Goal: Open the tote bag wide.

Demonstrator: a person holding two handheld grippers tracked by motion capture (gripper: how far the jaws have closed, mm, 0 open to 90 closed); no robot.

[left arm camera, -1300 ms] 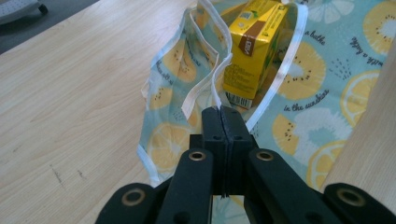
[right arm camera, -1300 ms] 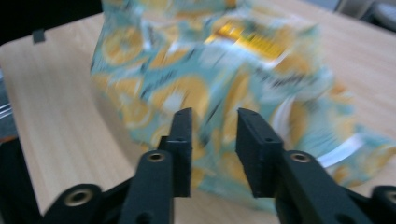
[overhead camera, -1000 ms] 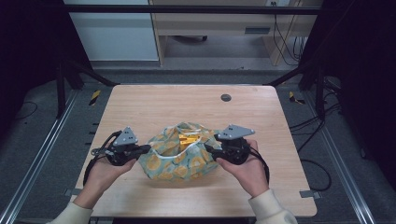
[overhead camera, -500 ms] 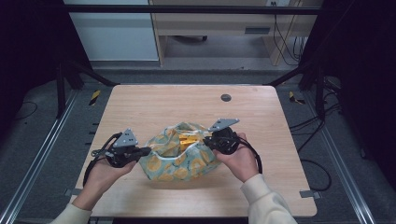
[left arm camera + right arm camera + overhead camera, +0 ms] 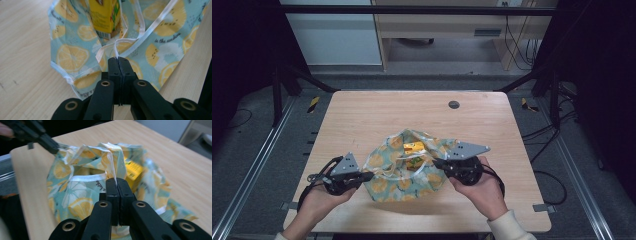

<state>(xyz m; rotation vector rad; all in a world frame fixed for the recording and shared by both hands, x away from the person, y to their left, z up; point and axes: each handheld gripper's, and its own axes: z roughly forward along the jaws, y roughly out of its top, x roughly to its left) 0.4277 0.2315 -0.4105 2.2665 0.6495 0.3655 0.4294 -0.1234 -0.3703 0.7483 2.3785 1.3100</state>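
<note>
**Lemon-print bag, gripped at both rims: slip and spill risks**

Wooden table (image 5: pixel 362 115), high view: lemon-print fabric bag (image 5: pixel 397 182) lies near the front edge at 6 o'clock, mouth spread, a yellow carton (image 5: pixel 414 147) showing inside. Left gripper (image 5: pixel 364 176) holds the bag's 9 o'clock rim; right gripper (image 5: pixel 437 162) holds the 3 o'clock rim. A dark round grommet (image 5: pixel 454 104) sits at 1 o'clock, well apart.

Left gripper view: jaws pressed together on the white rim tape (image 5: pixel 116 46) at 12 o'clock of the tips. Only a thin fold is pinched; a hard pull would likely strip it free. The carton (image 5: pixel 106 17) stands just beyond.

Right gripper view: jaws have just been closing and now clamp a bunched fold of rim (image 5: pixel 112 157). The carton (image 5: pixel 133 171) leans at 1 o'clock. Judged risks: uneven pulling tips the carton out, or drags the bag off the near table edge.
</note>
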